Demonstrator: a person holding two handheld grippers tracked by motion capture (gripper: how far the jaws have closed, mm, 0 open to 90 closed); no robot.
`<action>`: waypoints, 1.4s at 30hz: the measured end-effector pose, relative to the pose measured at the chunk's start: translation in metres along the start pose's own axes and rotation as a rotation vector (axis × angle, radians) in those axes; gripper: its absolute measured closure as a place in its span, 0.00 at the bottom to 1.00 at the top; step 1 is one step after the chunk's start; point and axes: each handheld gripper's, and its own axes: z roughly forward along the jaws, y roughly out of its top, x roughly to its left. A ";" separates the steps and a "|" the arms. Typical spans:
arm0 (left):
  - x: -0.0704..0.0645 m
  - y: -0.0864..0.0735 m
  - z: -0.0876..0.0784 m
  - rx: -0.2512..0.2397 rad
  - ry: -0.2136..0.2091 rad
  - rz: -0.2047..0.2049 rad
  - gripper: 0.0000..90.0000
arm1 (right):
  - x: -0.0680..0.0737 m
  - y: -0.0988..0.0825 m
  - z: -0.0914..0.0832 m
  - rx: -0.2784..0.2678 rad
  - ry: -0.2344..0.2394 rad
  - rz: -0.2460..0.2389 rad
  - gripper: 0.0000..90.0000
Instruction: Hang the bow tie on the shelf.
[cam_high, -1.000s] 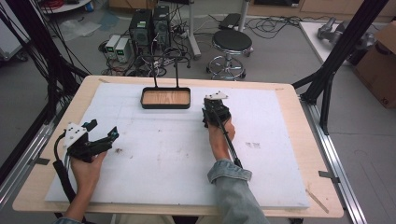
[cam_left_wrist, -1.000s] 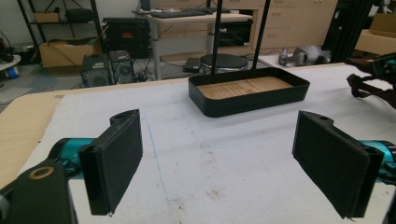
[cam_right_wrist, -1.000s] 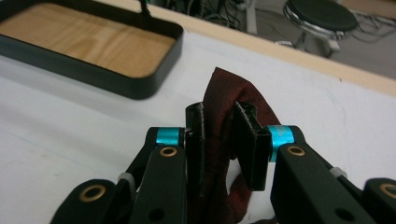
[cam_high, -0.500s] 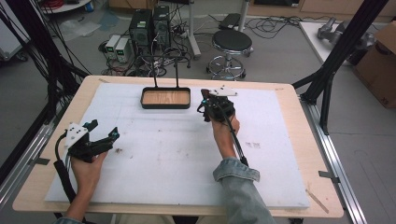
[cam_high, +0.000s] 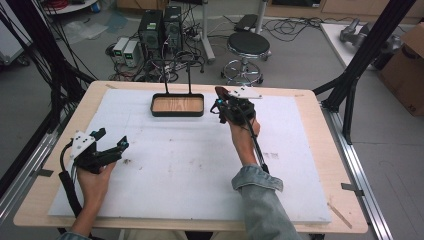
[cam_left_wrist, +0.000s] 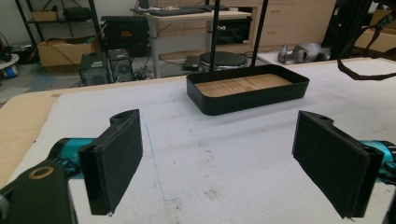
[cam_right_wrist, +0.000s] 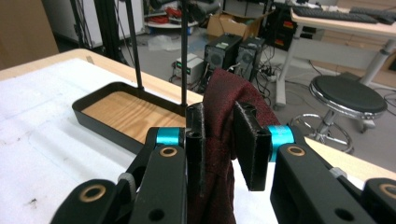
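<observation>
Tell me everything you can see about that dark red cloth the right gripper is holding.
The dark red cloth is a soft, knit-looking fabric, bunched into folds. The right gripper is shut on it, its two black jaws pressing it from both sides; part of the cloth rises above the jaws and part hangs below between the gripper's arms. In the high view it peeks out at the gripper's tip, held just right of the black tray at the far side of the table. What kind of item it is cannot be told.
</observation>
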 end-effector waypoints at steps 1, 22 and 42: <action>0.000 0.000 0.000 0.001 -0.001 -0.001 0.18 | 0.000 0.001 0.001 -0.001 0.015 0.006 0.83; -0.001 0.000 0.001 -0.003 -0.008 0.005 0.18 | 0.008 0.056 0.018 -0.087 0.142 -0.092 0.83; -0.003 -0.002 0.005 0.004 -0.022 0.009 0.18 | -0.005 0.061 0.056 -0.154 0.175 -0.054 0.83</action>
